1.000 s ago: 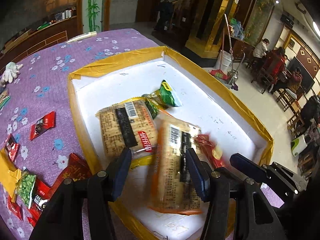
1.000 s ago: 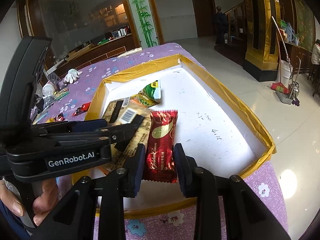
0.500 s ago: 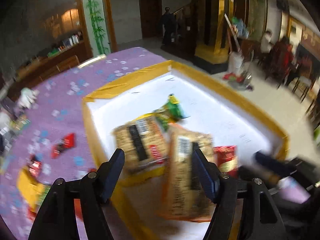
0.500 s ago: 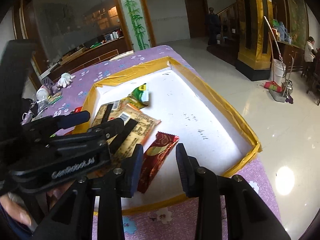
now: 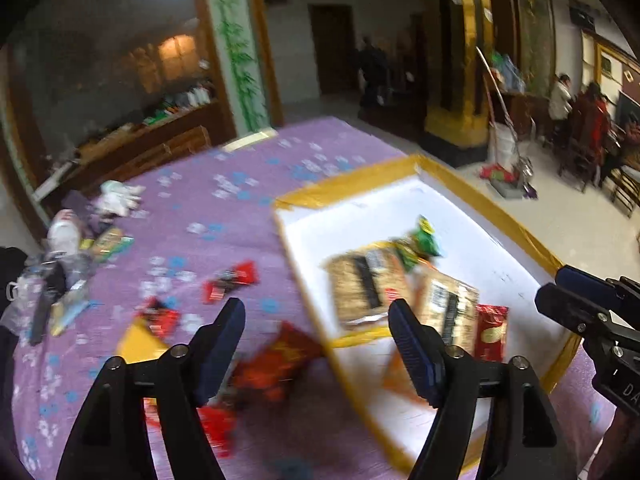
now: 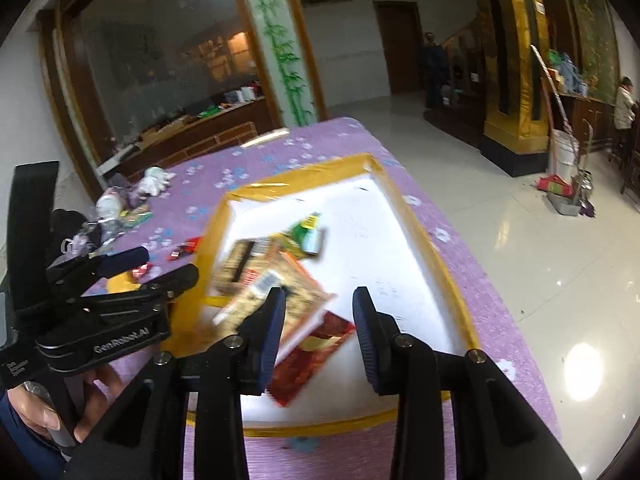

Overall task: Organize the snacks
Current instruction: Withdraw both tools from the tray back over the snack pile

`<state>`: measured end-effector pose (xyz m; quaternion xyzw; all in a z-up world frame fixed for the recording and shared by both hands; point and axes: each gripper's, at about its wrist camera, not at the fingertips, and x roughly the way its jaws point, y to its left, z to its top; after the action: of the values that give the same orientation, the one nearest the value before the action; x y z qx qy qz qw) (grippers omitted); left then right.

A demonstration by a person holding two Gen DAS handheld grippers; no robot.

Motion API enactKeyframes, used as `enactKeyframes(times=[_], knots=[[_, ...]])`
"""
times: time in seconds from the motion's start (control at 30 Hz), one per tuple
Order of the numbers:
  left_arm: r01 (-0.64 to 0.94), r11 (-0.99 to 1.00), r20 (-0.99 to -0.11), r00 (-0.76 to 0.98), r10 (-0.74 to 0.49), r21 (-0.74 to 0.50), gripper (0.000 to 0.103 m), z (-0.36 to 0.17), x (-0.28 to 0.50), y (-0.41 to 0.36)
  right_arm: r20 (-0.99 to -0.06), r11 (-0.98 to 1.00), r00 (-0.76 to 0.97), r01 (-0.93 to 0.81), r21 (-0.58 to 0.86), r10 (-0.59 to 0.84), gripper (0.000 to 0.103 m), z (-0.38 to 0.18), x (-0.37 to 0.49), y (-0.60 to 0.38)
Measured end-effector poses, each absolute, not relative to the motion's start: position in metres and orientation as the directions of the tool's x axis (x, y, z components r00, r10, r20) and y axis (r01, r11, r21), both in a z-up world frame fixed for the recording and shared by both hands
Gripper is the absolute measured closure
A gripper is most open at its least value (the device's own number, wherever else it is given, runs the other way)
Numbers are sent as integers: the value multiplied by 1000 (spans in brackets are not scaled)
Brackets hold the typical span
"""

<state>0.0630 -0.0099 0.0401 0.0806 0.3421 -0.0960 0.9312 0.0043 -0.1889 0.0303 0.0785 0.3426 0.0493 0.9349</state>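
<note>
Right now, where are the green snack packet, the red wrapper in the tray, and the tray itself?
green snack packet (image 6: 308, 232), right wrist view, packet's middle.
red wrapper (image 6: 310, 356), right wrist view, wrapper's centre.
tray (image 6: 448, 280), right wrist view, yellow right rim.

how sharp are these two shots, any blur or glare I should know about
Left wrist view: heavy motion blur smears the loose snacks on the purple cloth and in the tray; left gripper stays sharp. Right wrist view: tray snacks blurred, bright glare spot on the floor; fisheye bends both.
</note>
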Motion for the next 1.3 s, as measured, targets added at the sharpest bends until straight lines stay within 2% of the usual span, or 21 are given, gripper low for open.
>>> enactKeyframes(times=[0.07, 0.2, 0.27, 0.53, 0.73, 1.03, 1.3], knots=[[189, 978, -625, 776, -91, 93, 21, 45, 58, 8, -627, 982, 760, -78, 174, 172, 61, 35, 3, -176], [54, 989, -579, 815, 34, 134, 18, 49, 51, 59, -637, 973, 736, -160, 163, 228, 60, 35, 4, -144], [8, 992, -576, 815, 66, 124, 15, 45, 52, 84, -646, 963, 714, -202, 178, 269, 60, 34, 5, -128], [-210, 972, -599, 767, 230, 103, 14, 16, 70, 168, -695, 890, 557, -314, 331, 455, 60, 21, 34, -63], [-287, 955, -614, 742, 270, 73, 14, -5, 71, 196, -752, 889, 477, -293, 352, 455, 61, 2, 72, -10], [-321, 946, -603, 745, 285, 50, 14, -2, 67, 205, -814, 923, 436, -181, 338, 384, 61, -32, 147, 22], [-323, 946, -587, 758, 283, 38, 14, 3, 64, 206, -809, 863, 327, -320, 392, 488, 61, -46, 132, 63]])
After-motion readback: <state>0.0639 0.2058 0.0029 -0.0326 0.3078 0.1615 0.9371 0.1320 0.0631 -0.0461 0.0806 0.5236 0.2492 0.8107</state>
